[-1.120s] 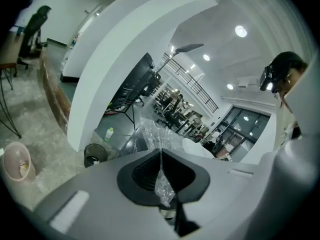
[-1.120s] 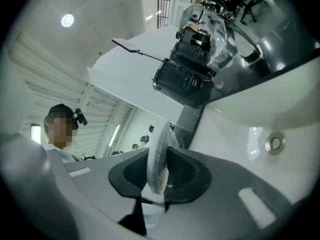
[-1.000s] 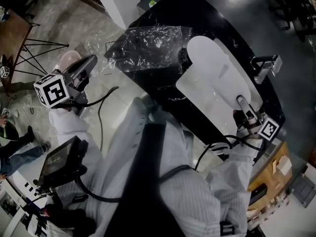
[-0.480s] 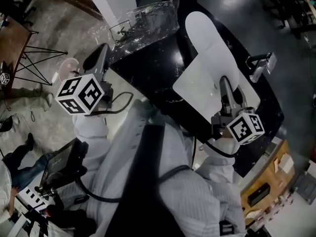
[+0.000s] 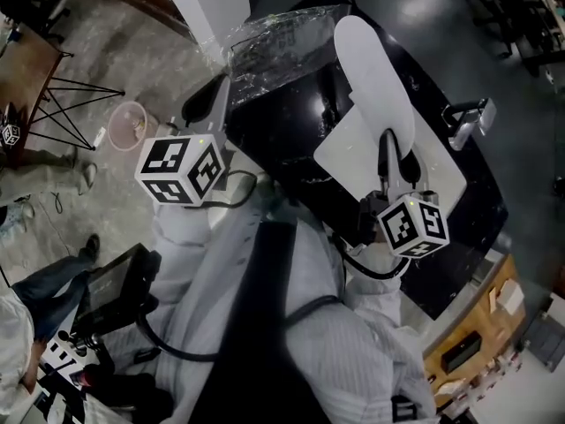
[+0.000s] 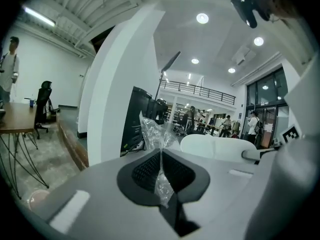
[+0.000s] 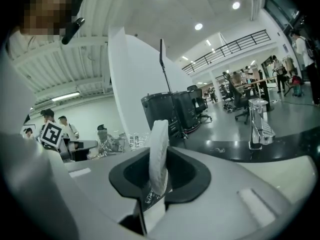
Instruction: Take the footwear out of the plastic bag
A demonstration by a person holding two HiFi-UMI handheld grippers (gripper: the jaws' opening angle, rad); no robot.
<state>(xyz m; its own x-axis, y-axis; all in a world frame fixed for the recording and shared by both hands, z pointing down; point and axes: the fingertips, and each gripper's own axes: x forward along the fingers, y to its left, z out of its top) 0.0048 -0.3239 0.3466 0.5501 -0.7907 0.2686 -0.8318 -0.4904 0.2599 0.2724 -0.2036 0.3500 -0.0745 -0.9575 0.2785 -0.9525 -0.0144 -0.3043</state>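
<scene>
**While both tools are gripping, slippers are looking nearly free**

While the left gripper (image 6: 161, 171) is pinching the clear plastic bag (image 5: 274, 47) with jaws shut, the right gripper (image 7: 157, 176) is closing on the white slippers (image 5: 375, 78); these are lying on the black table (image 5: 291, 140), seemingly outside the bag; only separating them fully is looking undone.

You are working under round ceiling lights (image 6: 202, 18) that are burning out to white high above the jaws of the left gripper (image 6: 161, 179). The clear plastic bag (image 6: 155, 134) pinched there is catching small glints. Both gripper views are bending hard at the rims and darkening to black corners. The white slipper (image 7: 159, 149) between the closing jaws of the right gripper (image 7: 156, 181) is reading sharp, while the casing behind the jaws is softening. In the head view, glare is pooling on the black table (image 5: 477, 184) ahead of the jaws.
</scene>
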